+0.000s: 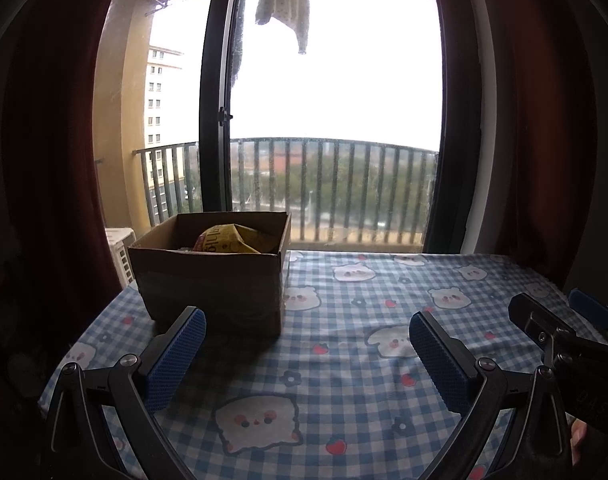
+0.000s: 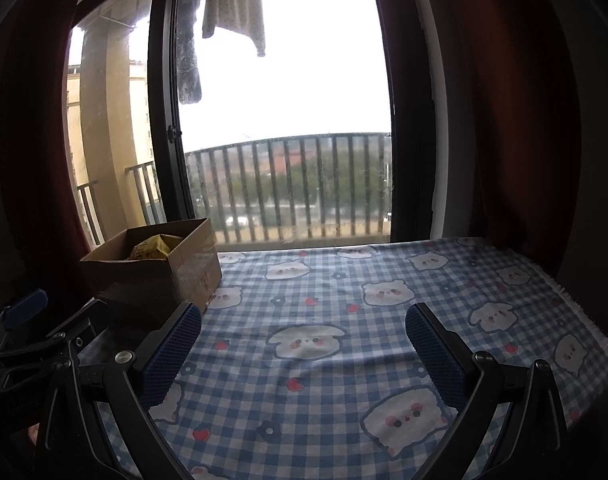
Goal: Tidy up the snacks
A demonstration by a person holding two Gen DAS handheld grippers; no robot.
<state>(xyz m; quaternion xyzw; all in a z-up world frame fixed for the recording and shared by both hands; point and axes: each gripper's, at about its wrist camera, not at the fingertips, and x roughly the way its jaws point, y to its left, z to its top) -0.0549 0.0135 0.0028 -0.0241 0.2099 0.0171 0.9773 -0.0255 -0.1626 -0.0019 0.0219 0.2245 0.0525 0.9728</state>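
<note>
An open cardboard box (image 1: 212,284) stands at the far left of the table, with a yellow snack bag (image 1: 234,239) inside it. The box (image 2: 160,272) and the bag (image 2: 154,249) also show in the right wrist view. My left gripper (image 1: 308,334) is open and empty, a little in front of and to the right of the box. My right gripper (image 2: 304,330) is open and empty over the middle of the tablecloth. The right gripper also shows at the right edge of the left wrist view (image 1: 560,320).
A blue-and-white checked tablecloth (image 1: 364,360) with bear prints covers the table (image 2: 344,360). A large window (image 1: 336,120) with a balcony railing is behind the table. Dark red curtains (image 1: 56,160) hang at both sides. A white appliance (image 1: 120,252) stands left of the box.
</note>
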